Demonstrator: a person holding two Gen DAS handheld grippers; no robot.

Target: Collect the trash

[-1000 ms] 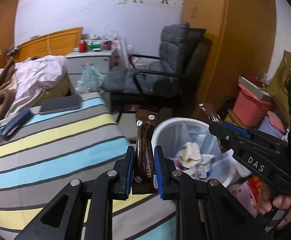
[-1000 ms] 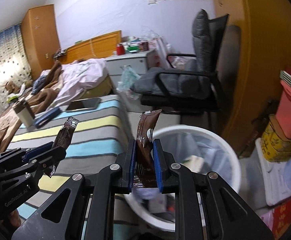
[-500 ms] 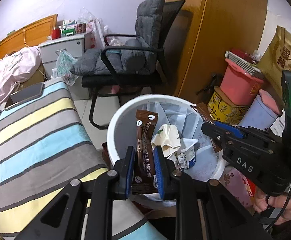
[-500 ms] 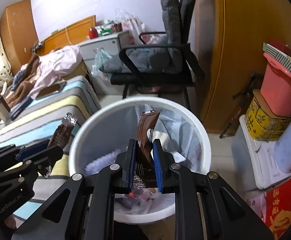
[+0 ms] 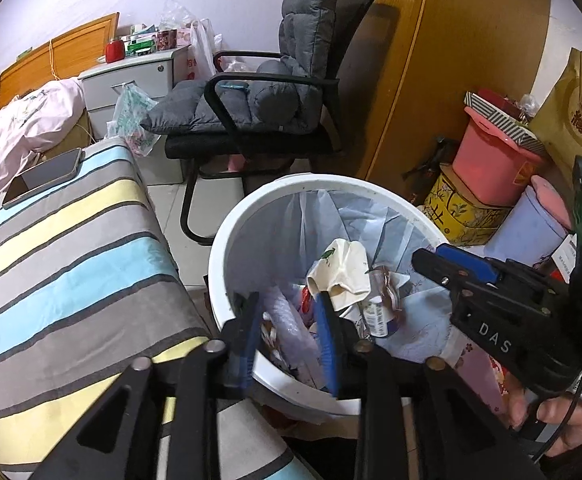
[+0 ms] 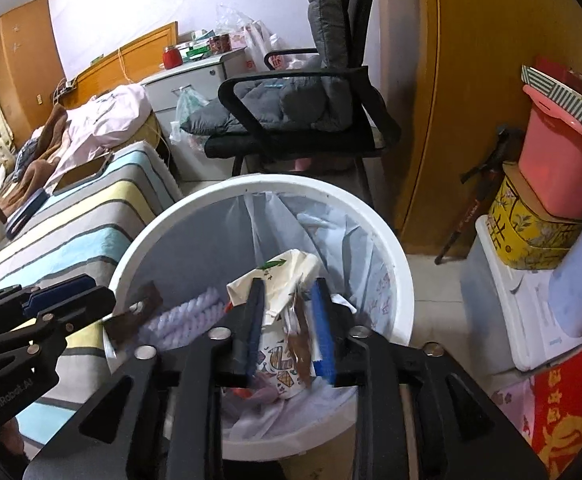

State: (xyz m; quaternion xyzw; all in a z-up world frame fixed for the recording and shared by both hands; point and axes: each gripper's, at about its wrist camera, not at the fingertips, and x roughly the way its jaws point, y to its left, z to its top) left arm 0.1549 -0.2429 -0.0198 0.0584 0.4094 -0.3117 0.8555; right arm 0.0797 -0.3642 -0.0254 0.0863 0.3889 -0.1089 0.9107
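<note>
Both hand-held grippers, left (image 5: 291,332) and right (image 6: 287,328), are held spread wide above the white round plastic-lined trash bin (image 5: 227,256); nothing is gripped.

bin (image 5: 227,240) right of bed (image 5: 71,248) | chair (image 5: 259,104) behind bin

Both wrist cameras looked forward-down along own tool fingers, close above white bin (image 5: 227,256) (image 6: 395,264). Shared: bin, striped bed (image 5: 71,248) (image 6: 91,216) corner, grey chair (image 5: 259,108) (image 6: 303,108).
</note>
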